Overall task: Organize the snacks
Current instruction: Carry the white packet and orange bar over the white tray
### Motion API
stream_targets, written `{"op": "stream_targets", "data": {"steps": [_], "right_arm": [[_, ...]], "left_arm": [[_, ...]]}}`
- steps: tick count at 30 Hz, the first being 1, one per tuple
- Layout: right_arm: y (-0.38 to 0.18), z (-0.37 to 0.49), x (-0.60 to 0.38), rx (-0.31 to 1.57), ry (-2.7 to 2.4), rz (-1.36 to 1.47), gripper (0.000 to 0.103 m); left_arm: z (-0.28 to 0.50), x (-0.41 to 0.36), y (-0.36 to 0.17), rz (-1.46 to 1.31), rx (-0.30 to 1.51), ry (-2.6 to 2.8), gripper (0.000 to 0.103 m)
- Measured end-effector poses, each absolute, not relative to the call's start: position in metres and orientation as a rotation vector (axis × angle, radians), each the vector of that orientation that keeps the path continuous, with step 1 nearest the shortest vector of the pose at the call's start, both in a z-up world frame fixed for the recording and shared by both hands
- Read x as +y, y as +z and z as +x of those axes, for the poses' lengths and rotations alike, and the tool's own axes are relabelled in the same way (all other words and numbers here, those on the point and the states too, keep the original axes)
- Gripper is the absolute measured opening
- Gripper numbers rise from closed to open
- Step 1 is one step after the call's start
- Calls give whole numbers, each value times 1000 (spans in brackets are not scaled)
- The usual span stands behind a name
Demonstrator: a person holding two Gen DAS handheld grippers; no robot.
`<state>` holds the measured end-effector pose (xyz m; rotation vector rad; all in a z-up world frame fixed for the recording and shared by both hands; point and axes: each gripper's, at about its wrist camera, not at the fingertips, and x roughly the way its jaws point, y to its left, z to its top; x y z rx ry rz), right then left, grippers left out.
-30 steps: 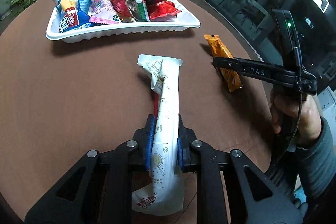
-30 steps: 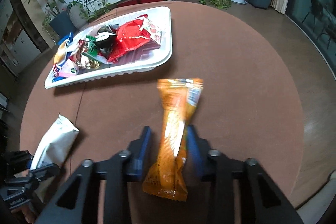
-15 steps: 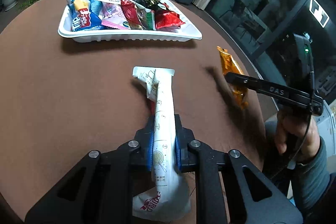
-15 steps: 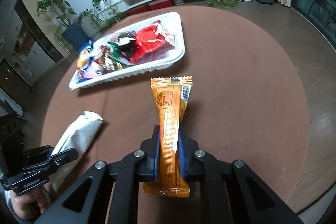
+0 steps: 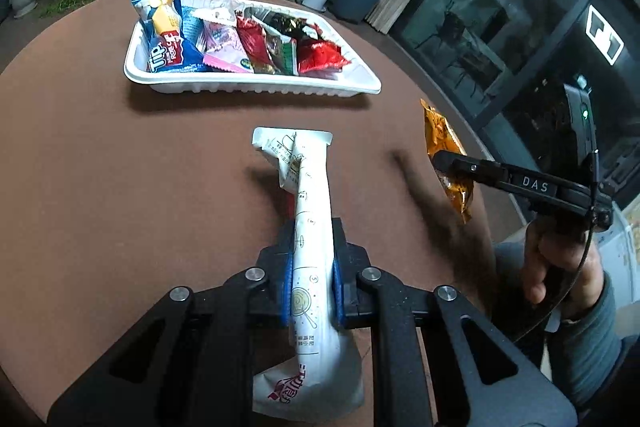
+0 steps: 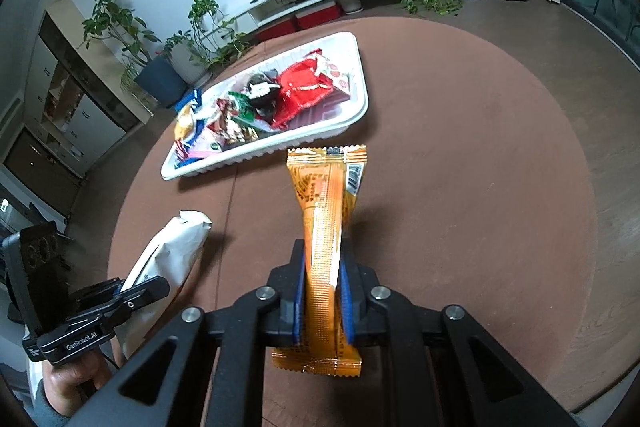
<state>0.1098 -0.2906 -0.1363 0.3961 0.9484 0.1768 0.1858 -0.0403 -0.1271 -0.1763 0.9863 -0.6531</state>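
White snack pouch (image 5: 310,227) pinched in left gripper (image 5: 312,263), above brown table (image 5: 120,187). Orange snack bar (image 6: 326,247) clamped in right gripper (image 6: 322,291). White tray (image 5: 256,89) of snacks beyond both.

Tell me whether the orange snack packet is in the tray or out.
Out. The orange snack packet is clamped in the right gripper, short of the white tray.

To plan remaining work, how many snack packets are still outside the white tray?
2. The white packet is held in the left gripper; the orange packet is held in the right gripper.
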Motion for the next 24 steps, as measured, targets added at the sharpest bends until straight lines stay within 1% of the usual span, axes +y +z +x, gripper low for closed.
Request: {"op": "stream_targets", "data": {"steps": [8,14,19,24], "right_arm": [[-108,120,-314,883,180,444,16],[-75,148,-323,826,198,444,16],[-43,192,-307,798,272,428,16],[-45,248,-280,857,334,415,16]], "left_arm": [[207,-22,-92,-228,906,-632,13],[246,-8,-51,-264,818,-603,13],[291,-6,-27,-276,776,-573,13],[333,-17,-20,-260,771,-540,13]]}}
